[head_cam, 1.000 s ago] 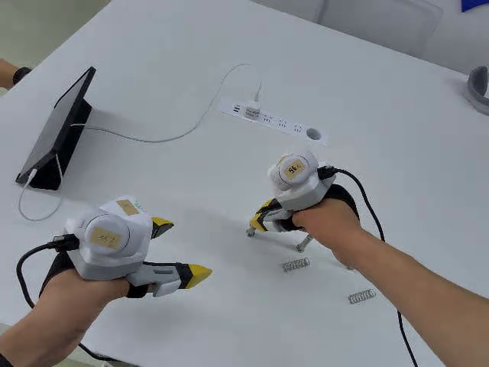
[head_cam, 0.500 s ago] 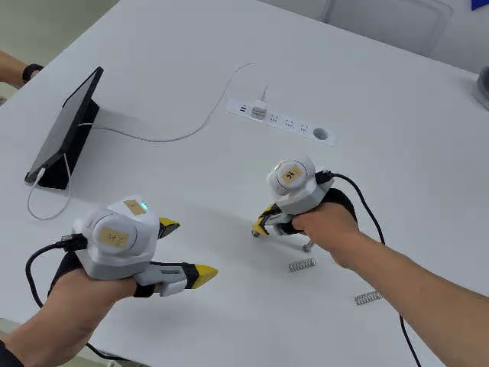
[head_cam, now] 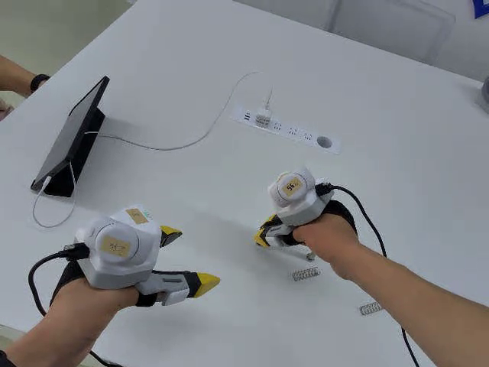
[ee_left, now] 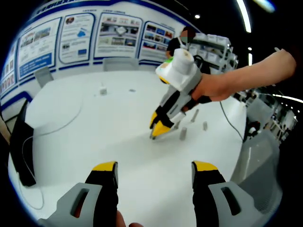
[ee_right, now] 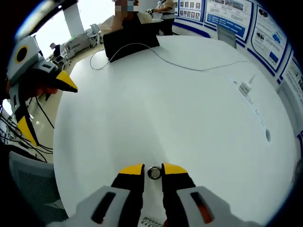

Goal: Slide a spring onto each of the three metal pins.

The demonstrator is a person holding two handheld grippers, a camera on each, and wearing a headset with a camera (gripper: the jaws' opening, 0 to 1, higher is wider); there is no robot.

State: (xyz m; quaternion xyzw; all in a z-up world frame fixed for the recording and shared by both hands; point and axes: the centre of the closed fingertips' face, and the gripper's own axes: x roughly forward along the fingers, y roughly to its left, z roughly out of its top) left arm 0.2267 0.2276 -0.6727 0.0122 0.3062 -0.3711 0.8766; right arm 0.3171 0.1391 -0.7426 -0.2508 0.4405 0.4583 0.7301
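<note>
table (head_cam: 191, 46): big, white, mostly bare
tablet (head_cam: 72, 138): dark, propped up out on the left
power strip (head_cam: 289, 130): white, one plug in
cable (head_cam: 177, 146): white, snakes from strip over to tablet

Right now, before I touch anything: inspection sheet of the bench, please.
Surface: white table, no spills seen.
Job's things: first spring and second spring lie loose; metal pins stand upright by the right hand-held gripper.
Clutter: tablet on stand; power strip.
Grippers: left hand-held gripper open, holding nothing; right one shut on a small round metal part, seen end-on, pin or spring unclear.
Cables: white cable runs from the power strip toward the tablet; black cable trails from the right gripper.
Surroundings: wall posters; a person beyond the table.
</note>
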